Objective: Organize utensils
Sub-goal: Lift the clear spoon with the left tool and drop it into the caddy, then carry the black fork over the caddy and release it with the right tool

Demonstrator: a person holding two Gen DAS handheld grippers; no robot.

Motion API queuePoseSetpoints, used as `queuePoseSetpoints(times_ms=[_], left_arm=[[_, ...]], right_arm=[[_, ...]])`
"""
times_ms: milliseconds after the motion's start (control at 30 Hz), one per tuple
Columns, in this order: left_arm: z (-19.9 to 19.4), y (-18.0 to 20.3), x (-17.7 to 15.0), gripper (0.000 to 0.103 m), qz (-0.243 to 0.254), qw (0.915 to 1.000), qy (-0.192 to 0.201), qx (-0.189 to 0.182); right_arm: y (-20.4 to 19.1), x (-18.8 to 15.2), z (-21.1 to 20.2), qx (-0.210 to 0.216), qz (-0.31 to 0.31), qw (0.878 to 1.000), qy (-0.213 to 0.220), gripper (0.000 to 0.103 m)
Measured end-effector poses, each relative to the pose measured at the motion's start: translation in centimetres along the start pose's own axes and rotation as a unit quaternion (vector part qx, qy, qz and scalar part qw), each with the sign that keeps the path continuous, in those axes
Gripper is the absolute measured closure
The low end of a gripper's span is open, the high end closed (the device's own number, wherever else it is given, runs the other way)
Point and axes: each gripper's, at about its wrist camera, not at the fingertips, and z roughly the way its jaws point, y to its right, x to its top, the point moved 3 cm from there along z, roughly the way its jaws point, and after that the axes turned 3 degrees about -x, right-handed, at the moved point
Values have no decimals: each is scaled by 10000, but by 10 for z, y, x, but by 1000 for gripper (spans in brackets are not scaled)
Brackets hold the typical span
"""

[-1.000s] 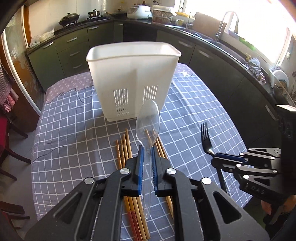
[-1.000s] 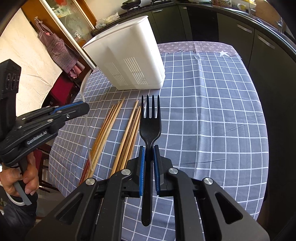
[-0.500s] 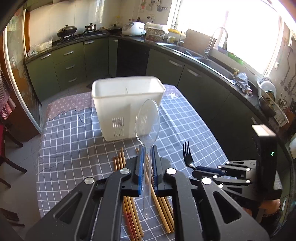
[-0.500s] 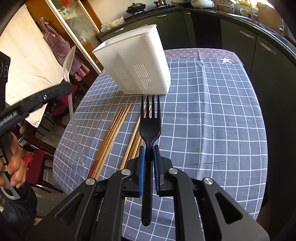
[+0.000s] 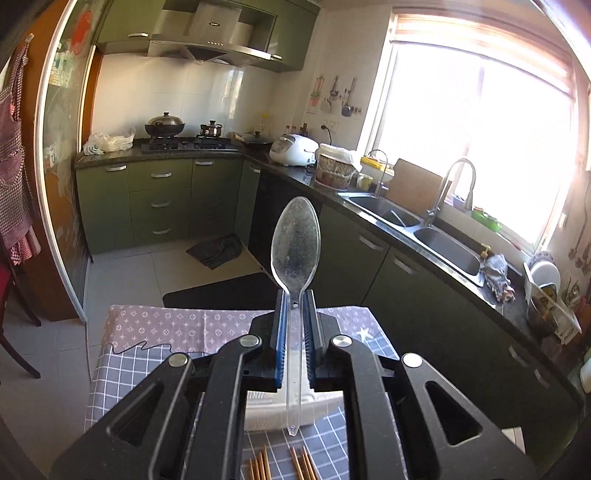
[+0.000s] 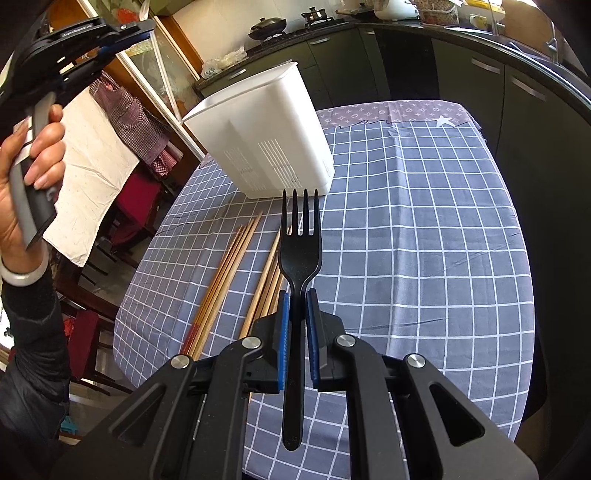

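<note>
The left gripper (image 5: pixel 294 321), clenched on the clear plastic spoon (image 5: pixel 295 240), has tipped up above the white slotted plastic caddy (image 6: pixel 264 133), ready for insertion; the right gripper (image 6: pixel 295 321) grips the black plastic fork (image 6: pixel 300 254).

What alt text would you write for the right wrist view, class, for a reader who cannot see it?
The right gripper is shut on a black plastic fork, tines forward, above a grey checked tablecloth. Beyond stand a white utensil holder and wooden chopsticks lying loose; the left gripper is raised at upper left.
</note>
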Motion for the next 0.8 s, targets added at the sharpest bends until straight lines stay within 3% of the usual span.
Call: queuePoseSetpoints(times_ms=[233,433,500,567,800], left_arm=[[25,-5,3,94,63,9992,286,289],[50,-15,-29,94,164,9983,-151,547],[55,-20,-38,90,174,9979,-284,553],[58,-25,-45,78,171,9975,-377,568],[32,-33,-50,74,173,9978,-315,556]], right_arm=[[0,1,-3,3,-31,10000,86,93],[-9,16,-15,76,-112,9993,344,93],[-15,28,-24,87,-174,9985,508,93],[-22,43,-36,100,-231,9970,735,93],[-52,112,-62,241,-426,9859,1603,93]])
